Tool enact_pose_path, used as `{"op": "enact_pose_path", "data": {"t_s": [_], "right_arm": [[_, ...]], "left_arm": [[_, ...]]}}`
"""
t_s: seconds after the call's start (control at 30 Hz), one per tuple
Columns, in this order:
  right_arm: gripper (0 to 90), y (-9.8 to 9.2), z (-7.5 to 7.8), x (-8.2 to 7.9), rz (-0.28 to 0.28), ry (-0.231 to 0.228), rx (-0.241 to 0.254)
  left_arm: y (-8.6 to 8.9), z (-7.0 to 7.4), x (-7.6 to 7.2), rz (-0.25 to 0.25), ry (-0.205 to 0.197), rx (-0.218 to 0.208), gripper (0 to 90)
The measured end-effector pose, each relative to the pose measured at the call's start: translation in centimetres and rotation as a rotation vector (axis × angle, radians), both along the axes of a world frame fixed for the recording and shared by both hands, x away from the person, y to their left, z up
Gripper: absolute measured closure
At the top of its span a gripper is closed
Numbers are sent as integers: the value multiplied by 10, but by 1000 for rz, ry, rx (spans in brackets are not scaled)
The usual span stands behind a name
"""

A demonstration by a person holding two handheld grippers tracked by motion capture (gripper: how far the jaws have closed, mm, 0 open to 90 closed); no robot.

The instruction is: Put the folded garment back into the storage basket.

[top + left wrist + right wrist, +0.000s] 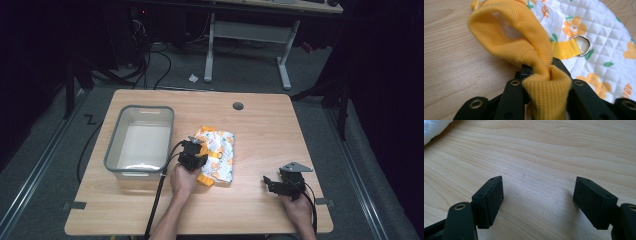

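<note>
Left gripper [196, 150] jaws are clamped on the yellow cuff [544, 82] of the little flowered garment [218, 154]; the tub [140, 141] sits at about 10 o'clock from it. Right gripper [272, 182] jaws gape wide, holding nothing, well off at 4 o'clock on the desk [260, 130].

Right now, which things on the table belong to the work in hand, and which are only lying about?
In the work:
- left hand-held gripper, shut on the yellow ribbed cuff
- quilted flowered garment

Lying about:
- grey bin, beside the garment
- right hand-held gripper, open over bare table

Garment [599, 37]: quilted cloth, ribbed knit cuff [524, 32], shiny metal ring [582, 45]. Surface [544, 150]: matt wood. Bin [112, 150]: grey plastic.
</note>
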State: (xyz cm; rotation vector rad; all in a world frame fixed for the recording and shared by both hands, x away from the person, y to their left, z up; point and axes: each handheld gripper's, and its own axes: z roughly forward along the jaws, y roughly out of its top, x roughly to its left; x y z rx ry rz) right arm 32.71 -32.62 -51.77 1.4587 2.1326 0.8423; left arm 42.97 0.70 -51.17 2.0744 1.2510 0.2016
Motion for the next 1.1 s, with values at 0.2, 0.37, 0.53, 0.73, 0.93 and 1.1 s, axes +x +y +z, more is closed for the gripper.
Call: {"op": "enact_pose_path", "data": {"t_s": [0.2, 0.37, 0.53, 0.73, 0.93, 1.1], "right_arm": [[247, 0, 0, 0, 0, 0, 0], [247, 0, 0, 0, 0, 0, 0], [247, 0, 0, 0, 0, 0, 0], [247, 0, 0, 0, 0, 0, 0], [246, 0, 0, 0, 0, 0, 0], [247, 0, 0, 0, 1, 0, -1]], "left_arm": [[2, 9, -2, -31, 20, -98, 762], [0, 23, -6, -58, -20, -109, 766], [1, 36, -12, -73, -53, -155, 766], [9, 48, -17, -77, -71, -203, 769], [13, 59, -20, -96, -85, -209, 771], [15, 71, -23, -108, -112, -222, 770]]}}
